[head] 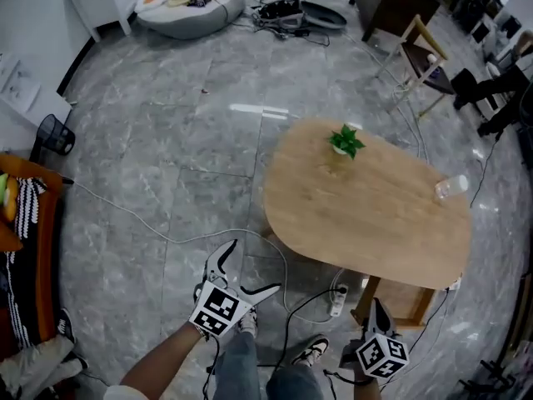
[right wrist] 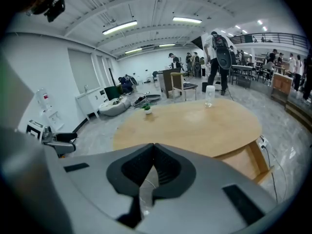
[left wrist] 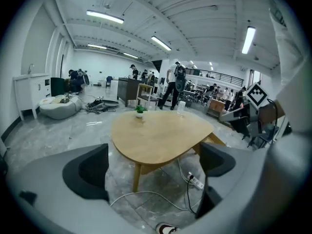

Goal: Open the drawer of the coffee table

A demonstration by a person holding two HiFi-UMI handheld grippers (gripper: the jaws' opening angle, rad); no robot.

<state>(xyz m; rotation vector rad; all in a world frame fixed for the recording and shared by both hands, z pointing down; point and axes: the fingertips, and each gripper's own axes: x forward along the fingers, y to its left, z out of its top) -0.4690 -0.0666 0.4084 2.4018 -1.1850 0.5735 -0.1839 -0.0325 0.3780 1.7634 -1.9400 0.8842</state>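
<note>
Grey marble floor, coffee table far right; I hold left gripper released, right gripper clenched empty, both near

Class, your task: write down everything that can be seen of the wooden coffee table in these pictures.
The coffee table has a light wooden top, a rounded oval, smooth and level, on angled wooden legs. It stands on the grey stone-look floor. A small potted plant and a clear container stand on it. A boxy wooden part shows under its near edge; whether it is the drawer I cannot tell. A power strip lies on the floor by that edge.
</note>
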